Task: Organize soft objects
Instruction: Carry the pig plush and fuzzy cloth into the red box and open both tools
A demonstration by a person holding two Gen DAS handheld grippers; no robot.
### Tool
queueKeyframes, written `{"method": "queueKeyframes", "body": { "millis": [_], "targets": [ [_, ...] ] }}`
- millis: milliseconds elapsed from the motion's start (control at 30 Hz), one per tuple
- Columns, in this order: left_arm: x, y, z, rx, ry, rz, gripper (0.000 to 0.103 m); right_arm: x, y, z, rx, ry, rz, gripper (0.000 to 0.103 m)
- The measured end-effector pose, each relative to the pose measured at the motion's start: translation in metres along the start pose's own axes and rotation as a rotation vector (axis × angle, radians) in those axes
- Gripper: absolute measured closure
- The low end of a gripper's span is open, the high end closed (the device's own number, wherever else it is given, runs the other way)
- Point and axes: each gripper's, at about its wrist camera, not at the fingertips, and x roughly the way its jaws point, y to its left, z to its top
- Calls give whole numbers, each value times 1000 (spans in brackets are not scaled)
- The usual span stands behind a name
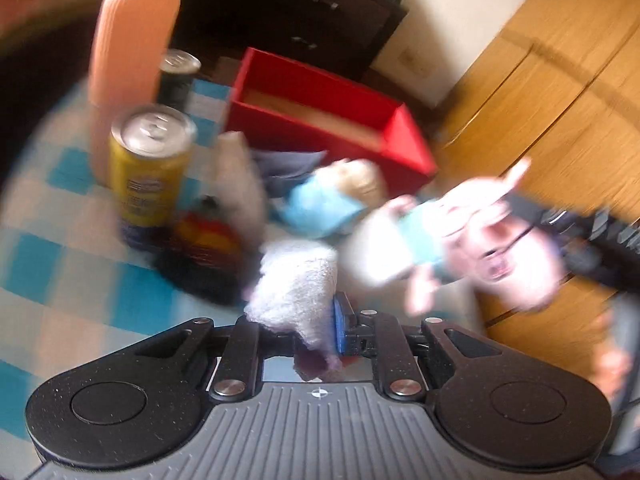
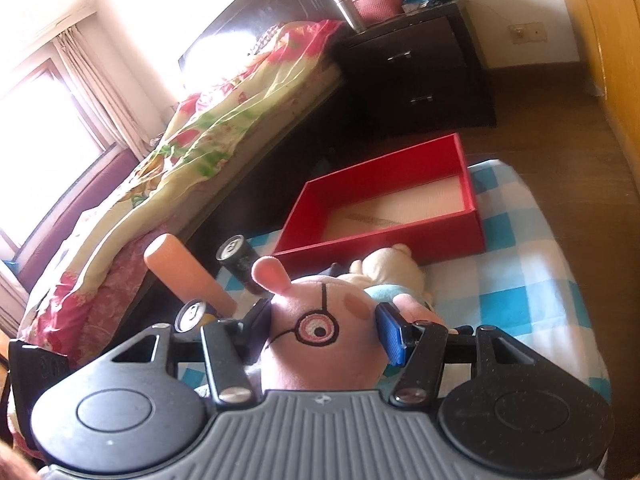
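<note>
Each of the tongs, the left tongs (image 1: 298, 320) and the right tongs (image 2: 322, 326), has a grey ribbed housing behind it, flanked by speckled black rounded lobes with circular caps. Black linkage bars carry silver screws, and the fingertips wear blue ribbed pads (image 2: 391, 334).

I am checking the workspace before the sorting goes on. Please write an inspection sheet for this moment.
Surface: blue-and-white checked cloth.
Job's things: red box empty; pink pig plush; cream bear plush; white fluffy cloth.
Clutter: yellow can, dark can, tall orange cylinder.
Grippers: left gripper shut on white fluffy cloth; right gripper shut on pink pig plush.
Cables: nothing seen.
Surroundings: bed, dark nightstand.
</note>
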Motion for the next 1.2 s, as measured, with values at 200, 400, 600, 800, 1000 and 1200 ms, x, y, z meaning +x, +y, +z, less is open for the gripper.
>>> {"method": "queueKeyframes", "body": {
  "millis": [200,400,600,800,1000,1200],
  "targets": [
    [-18,2,3,-57,-24,-54,98,-5,2,-1,-4,-7,14,68],
    [-43,-28,27,-23,-119,-95,98,-19,6,7,15,-58,45,68],
    [-44,-56,62,7,-197,-152,98,-27,22,23,19,-131,85,68],
    [-22,-59,100,-16,-284,-204,98,-13,28,48,13,-179,68,68],
    [9,-51,134,-11,-324,-178,98,14,25,79,7,-225,34,68],
    [36,-48,162,0,-367,-134,97,56,14,97,-15,-223,-10,68]
  ]
}}
